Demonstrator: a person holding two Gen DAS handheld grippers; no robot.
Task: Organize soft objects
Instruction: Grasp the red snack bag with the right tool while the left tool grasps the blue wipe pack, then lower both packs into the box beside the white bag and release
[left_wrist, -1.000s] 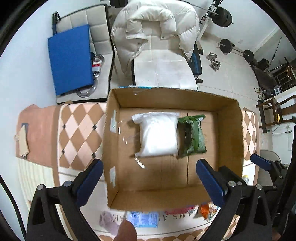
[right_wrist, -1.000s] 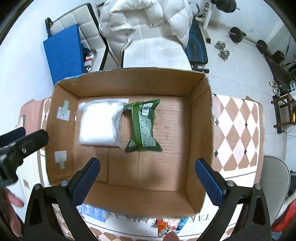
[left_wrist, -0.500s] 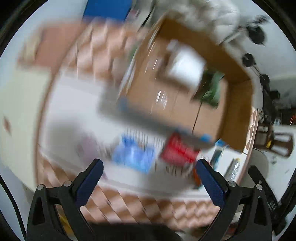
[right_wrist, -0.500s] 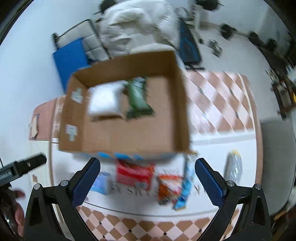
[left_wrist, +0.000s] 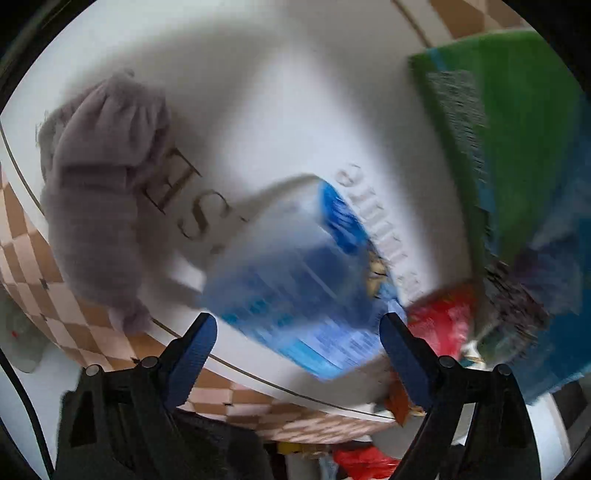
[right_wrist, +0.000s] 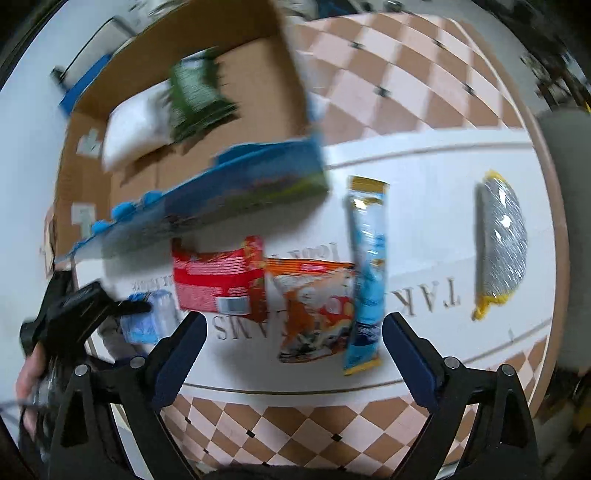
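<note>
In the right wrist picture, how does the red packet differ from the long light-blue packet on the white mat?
The red packet is wide and nearly square; the long light-blue packet is narrow and stick-like. The red packet lies left of the orange packet, their edges meeting, whereas the light-blue packet lies over its right edge. The red one is plain red; the light-blue one has yellow ends. Both lie flat on the white mat.

The white tabletop (right_wrist: 424, 221) with checkered border bears large gold letters: "TAK" in the right view, "SE" in the left; package print is blurred
</note>
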